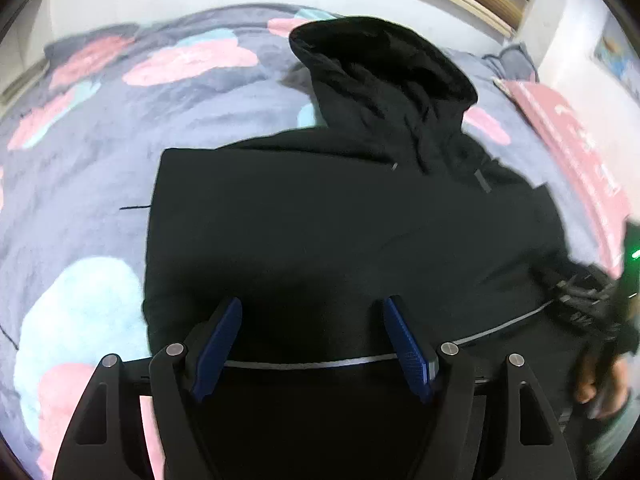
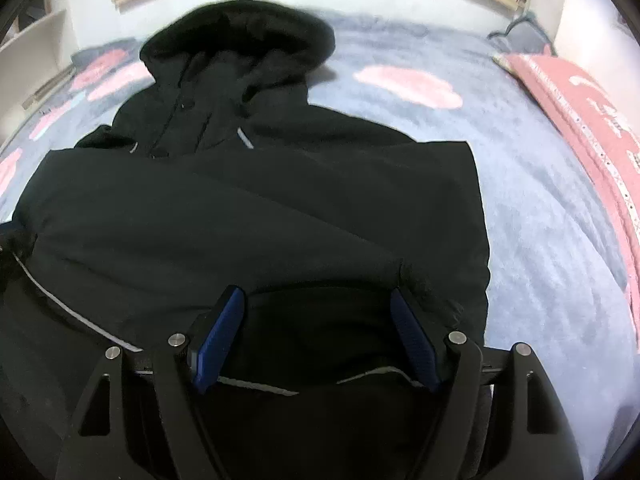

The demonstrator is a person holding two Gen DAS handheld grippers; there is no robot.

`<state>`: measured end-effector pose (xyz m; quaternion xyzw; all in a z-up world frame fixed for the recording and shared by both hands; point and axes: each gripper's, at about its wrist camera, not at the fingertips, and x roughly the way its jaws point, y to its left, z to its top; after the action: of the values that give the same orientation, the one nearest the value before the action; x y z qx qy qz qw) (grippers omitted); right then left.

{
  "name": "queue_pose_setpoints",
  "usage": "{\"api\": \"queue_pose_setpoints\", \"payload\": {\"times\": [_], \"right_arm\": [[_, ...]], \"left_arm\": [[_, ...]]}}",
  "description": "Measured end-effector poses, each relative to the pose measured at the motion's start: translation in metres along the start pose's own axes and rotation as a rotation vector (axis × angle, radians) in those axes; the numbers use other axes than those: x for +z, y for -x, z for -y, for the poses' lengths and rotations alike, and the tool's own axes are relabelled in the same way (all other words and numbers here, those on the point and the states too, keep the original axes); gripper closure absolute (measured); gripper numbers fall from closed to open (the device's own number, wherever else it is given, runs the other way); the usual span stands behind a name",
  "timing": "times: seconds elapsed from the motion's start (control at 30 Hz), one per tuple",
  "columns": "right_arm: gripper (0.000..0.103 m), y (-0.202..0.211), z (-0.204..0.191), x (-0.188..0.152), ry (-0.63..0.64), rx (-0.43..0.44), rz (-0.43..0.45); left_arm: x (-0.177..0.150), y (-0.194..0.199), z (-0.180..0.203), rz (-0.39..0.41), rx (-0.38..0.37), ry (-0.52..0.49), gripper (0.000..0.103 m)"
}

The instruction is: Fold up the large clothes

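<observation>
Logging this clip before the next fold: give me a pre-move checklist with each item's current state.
1. Left gripper open, nothing pinched: ok.
2. Right gripper open, nothing pinched: ok.
3. Jacket lies on the blanket, sides folded in: ok.
4. Hood laid flat: not ok, bunched above the collar.
5. Hem lined up under both grippers: cannot tell, hidden by the fingers.
6. Pink pillow apart from the jacket: ok.
</observation>
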<state>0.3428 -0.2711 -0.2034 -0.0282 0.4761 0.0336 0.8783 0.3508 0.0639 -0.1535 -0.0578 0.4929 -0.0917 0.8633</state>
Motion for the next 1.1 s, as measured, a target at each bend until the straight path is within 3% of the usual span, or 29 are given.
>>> {"api": "queue_pose_setpoints", "payload": {"times": [0.1, 0.2, 0.4, 0.57, 0.73, 0.97, 1.1], "right_arm": [[0.026, 0.013, 0.004, 0.011, -0.034, 0.030, -0.103], [0.026, 0.044, 0.014, 0.028, -0.103, 0.087, -0.128], [0.026, 0.123, 0.036, 0.086, -0.205, 0.105, -0.035], [0.025, 0.147, 0.043, 0.138, -0.239, 0.133, 0.025], [0.025, 0.125, 0.046, 0.173, -0.266, 0.176, 0.024], [0.025, 0.029, 0.029, 0.220, -0.232, 0.188, -0.067], [0.025, -0.037, 0.022, 0.245, -0.230, 0.173, -0.104]], "left_arm": [[0.018, 0.033, -0.003, -0.008, -0.031, 0.045, 0.028], [0.043, 0.071, -0.003, 0.007, -0.038, 0.058, 0.028], [0.103, 0.130, 0.015, 0.063, -0.035, 0.007, 0.028], [0.150, 0.153, 0.032, 0.116, -0.048, -0.021, 0.028], [0.197, 0.118, 0.036, 0.088, 0.001, -0.043, 0.028], [0.242, -0.010, 0.013, -0.044, 0.034, 0.007, 0.028], [0.257, -0.071, 0.001, -0.056, 0.039, 0.036, 0.028]]}}
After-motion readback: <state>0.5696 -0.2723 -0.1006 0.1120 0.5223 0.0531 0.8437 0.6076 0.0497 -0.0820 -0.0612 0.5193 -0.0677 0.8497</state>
